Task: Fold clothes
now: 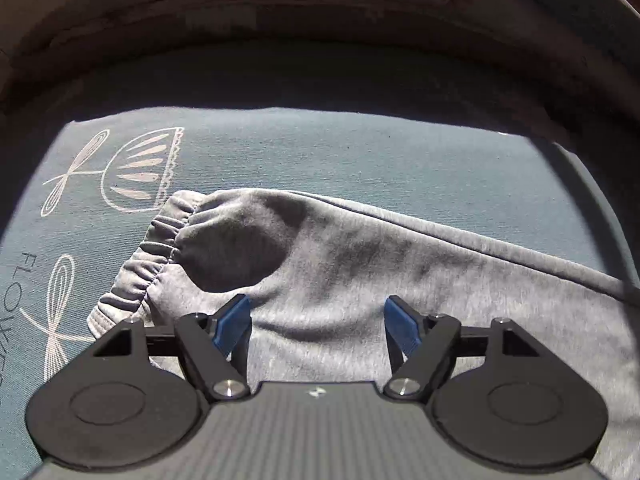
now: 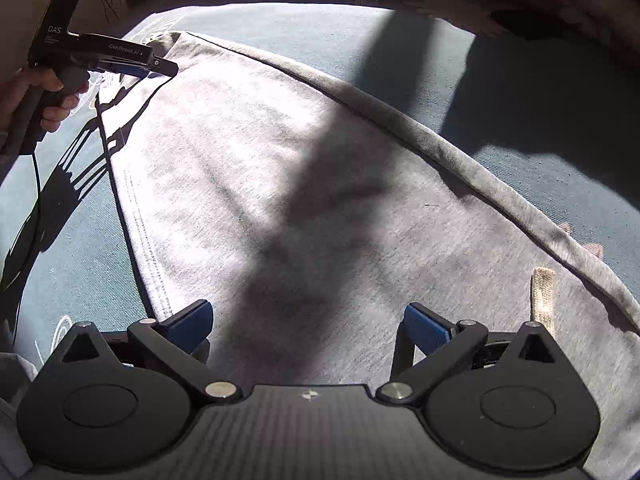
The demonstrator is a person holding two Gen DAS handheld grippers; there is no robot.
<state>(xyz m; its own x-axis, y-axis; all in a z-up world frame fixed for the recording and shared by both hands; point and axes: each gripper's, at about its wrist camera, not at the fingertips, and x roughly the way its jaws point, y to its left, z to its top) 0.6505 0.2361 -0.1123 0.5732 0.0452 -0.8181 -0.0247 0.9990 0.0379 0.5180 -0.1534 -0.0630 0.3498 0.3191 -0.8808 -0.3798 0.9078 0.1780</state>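
A grey jersey garment [image 1: 360, 256] lies flat on a blue-grey printed cloth [image 1: 320, 152]. Its gathered elastic cuff [image 1: 160, 256] points left in the left wrist view. My left gripper [image 1: 317, 312] hovers over the fabric just right of that cuff, blue pads [image 1: 234, 326] wide apart with nothing between them. In the right wrist view the same garment [image 2: 280, 184] fills the middle, with a stitched hem [image 2: 138, 236] on the left and a beige loop [image 2: 542, 292] on the right. My right gripper [image 2: 308, 316] stands open above it. The left gripper [image 2: 160, 66] shows at the garment's far corner.
White whisk and bowl prints [image 1: 136, 172] mark the cloth on the left. A brown padded edge [image 1: 320, 12] curves along the far side. A hand [image 2: 24, 92] holds the left gripper's handle. Hard shadows of arms and tools fall across the garment [image 2: 304, 208].
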